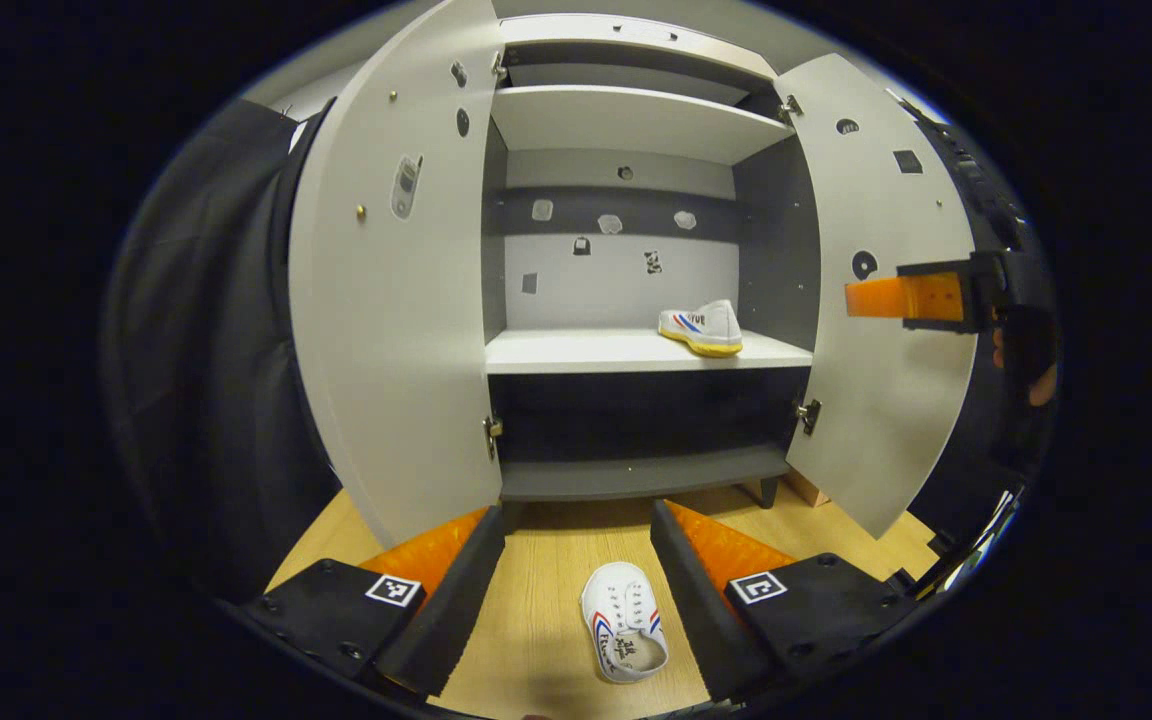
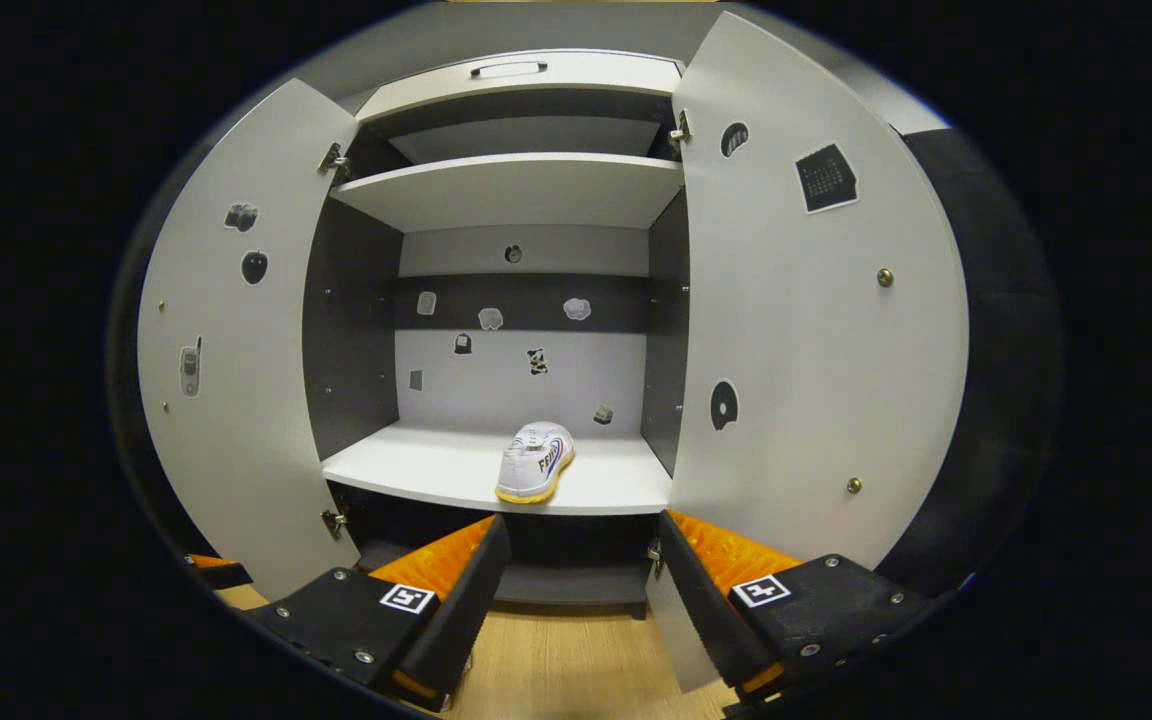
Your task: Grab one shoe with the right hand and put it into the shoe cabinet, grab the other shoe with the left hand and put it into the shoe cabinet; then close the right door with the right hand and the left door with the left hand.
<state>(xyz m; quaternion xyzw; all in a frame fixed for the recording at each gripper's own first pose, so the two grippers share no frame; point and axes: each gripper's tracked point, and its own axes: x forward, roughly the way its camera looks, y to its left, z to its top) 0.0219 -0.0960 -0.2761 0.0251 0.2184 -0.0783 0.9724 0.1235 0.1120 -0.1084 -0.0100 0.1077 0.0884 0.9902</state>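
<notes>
Left tool (image 1: 576, 590) spread wide above floor shoe (image 1: 623, 634), right tool (image 2: 576, 590) likewise empty

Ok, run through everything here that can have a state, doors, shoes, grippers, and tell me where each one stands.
Left door: wide open.
Right door: wide open.
Shoe on the shelf: inside the cabinet, upright on its sole.
Shoe on the floor: outside the cabinet, upright, not gripped.
Left gripper: open, above the floor shoe.
Right gripper: open, holding nothing.
</notes>
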